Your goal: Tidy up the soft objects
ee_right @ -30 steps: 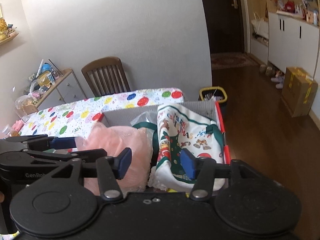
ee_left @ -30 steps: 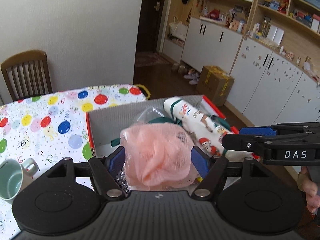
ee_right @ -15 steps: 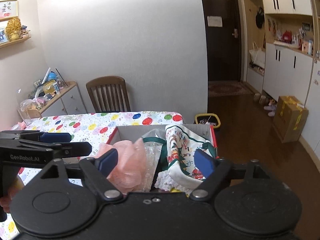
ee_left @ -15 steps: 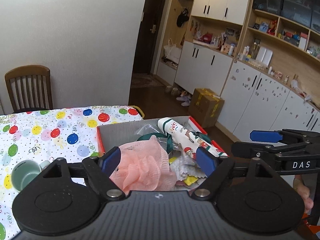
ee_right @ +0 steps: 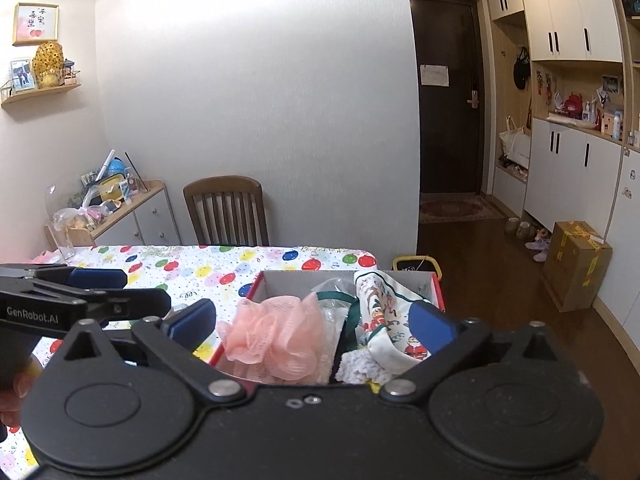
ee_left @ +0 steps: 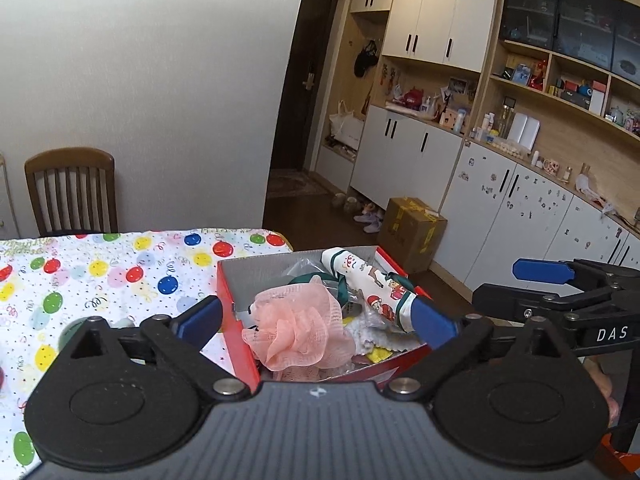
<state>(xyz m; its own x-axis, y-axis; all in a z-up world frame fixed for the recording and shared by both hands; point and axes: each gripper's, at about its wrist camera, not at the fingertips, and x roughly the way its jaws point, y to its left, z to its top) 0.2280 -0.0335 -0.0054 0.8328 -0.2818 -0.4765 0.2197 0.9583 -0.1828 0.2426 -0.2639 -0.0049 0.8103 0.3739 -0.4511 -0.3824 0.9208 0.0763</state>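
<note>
Both pairs of jaws stand wide apart and hold nothing; they have just been opening. Ahead of the left gripper (ee_left: 318,320), and below it, a pink mesh bath sponge (ee_left: 298,330) lies loose in a red-edged cardboard box (ee_left: 236,300), clear of the blue pads (ee_left: 200,316). Ahead of the right gripper (ee_right: 312,322) a rolled Christmas-print cloth (ee_right: 380,320) leans in the same box, just beside the sponge, with clear plastic wrapping and a green strap between them. White knitted fabric and something yellow show at the near wall of the box, under the cloth.

Judging from this, the step in hand is the release: both soft things are set down in the box and the grippers are clear of them. The next move calls for finding another soft thing to collect, though none is plainly visible outside the box.

Left of the jaws, the box rests on a table (ee_left: 100,276) covered in a white cloth printed with coloured balloons. A green mug sits partly hidden behind the left gripper's left finger. Beyond the table stand a wooden chair (ee_right: 226,210), a plain white wall, a dark doorway, white cabinets with cluttered shelves, and a cardboard carton on the dark wood floor.
</note>
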